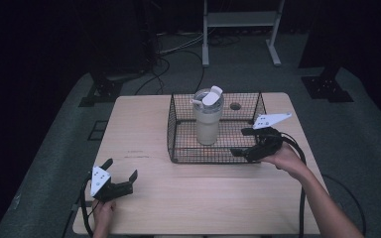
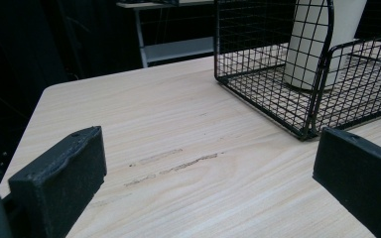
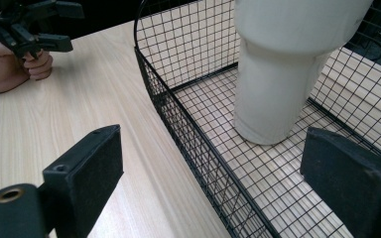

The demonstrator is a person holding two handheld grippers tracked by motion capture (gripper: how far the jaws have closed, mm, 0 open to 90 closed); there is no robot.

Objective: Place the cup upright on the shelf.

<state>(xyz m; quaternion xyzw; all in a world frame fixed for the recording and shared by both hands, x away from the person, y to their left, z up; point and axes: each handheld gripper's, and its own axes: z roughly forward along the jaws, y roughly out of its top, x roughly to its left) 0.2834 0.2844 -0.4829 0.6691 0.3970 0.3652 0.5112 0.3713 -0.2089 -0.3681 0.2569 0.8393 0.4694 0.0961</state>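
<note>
From the high view, a pale wooden tabletop carries a black wire basket near its far edge, and a cream tumbler with a white flip lid stands upright inside the basket, toward its left half. The left hand-held gripper rests near the front left corner of the tabletop, well apart from the basket, its jaws spread and pinching nothing. The right hand-held gripper hangs at the basket's right front corner with its jaws spread wide, one over the basket's inside and one at its front rim, not touching the tumbler. In the left gripper view, the two black jaws stand far apart over bare wood marked with faint scuffs; the basket and the tumbler's base lie ahead at upper right. In the right gripper view, the spread jaws straddle the basket's front wall, the tumbler stands just ahead, and the other hand with its gripper shows far left. No brand, label or writing can be read on anything.
</note>
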